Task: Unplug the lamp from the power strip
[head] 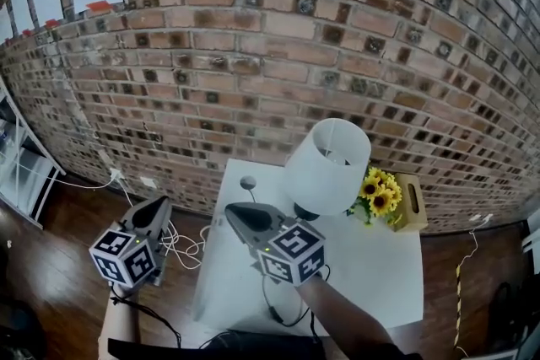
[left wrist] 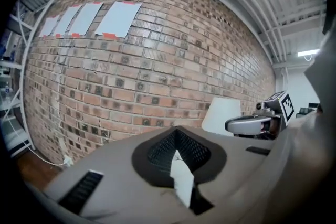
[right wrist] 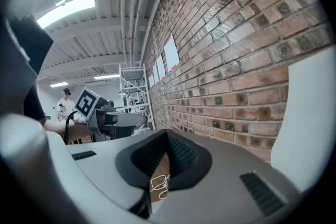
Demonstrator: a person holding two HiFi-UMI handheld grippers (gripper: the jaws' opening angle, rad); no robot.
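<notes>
The lamp with its white shade stands at the back of the white table. Its black cord loops over the table's near edge. No power strip shows in any view. Both grippers are raised in front of the brick wall, shut, with nothing between the jaws. My left gripper hangs left of the table over the floor. My right gripper is over the table, just left of the lamp. The left gripper view shows its own tips, the lamp shade and the right gripper. The right gripper view shows its own tips.
Sunflowers and a wooden box stand at the table's back right. White cords lie on the wooden floor left of the table, below wall outlets. A metal rack stands at the far left.
</notes>
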